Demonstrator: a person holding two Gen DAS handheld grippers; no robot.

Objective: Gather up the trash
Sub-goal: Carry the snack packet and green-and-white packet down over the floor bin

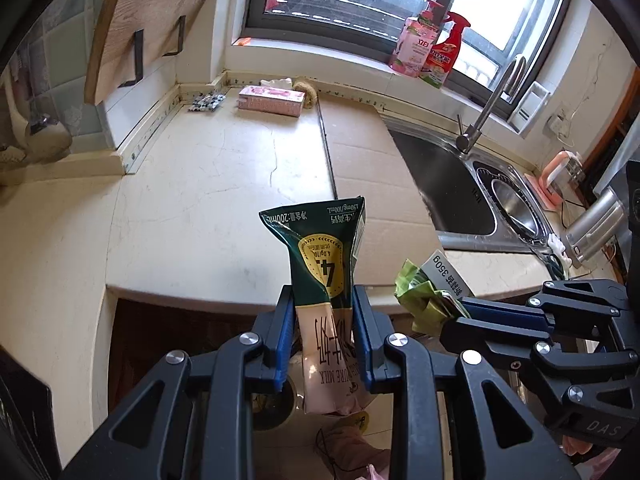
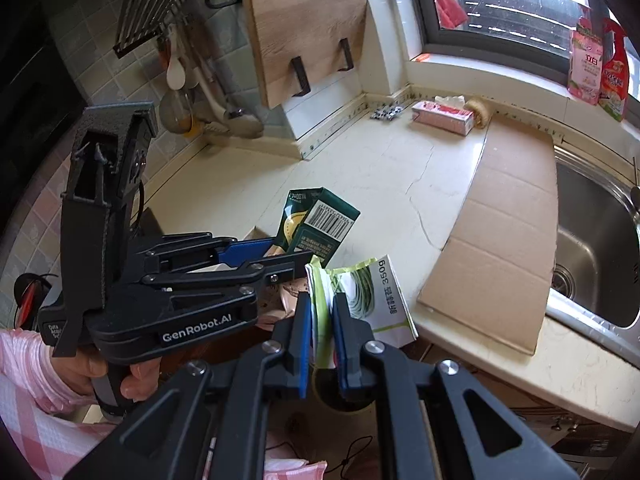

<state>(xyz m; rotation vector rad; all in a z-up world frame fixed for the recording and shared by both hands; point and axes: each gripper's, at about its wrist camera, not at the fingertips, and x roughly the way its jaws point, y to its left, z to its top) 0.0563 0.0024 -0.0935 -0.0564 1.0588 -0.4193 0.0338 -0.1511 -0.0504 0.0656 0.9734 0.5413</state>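
Note:
In the left wrist view my left gripper [image 1: 323, 312] is shut on a crushed green and cream milk carton [image 1: 320, 248], which sticks up past the counter's front edge. To its right, my right gripper [image 1: 454, 318] pinches a crumpled green and white wrapper [image 1: 424, 284]. In the right wrist view the right gripper [image 2: 322, 308] is shut on that wrapper [image 2: 376, 296], printed 350g. The left gripper [image 2: 286, 252] comes in from the left with the carton [image 2: 320, 220], held by a hand [image 2: 92, 372] in a pink sleeve. A round dark opening [image 2: 340, 394] lies below both grippers.
A cream counter [image 1: 192, 208] carries a flat cardboard sheet [image 1: 368, 176], a pink tissue box [image 1: 270, 98] and small clips [image 1: 206, 102] at the back. At the right are a steel sink [image 1: 448, 184] with a tap [image 1: 492, 100]. Two bottles [image 1: 430, 44] stand on the sill. A wooden board [image 2: 308, 36] hangs on the wall.

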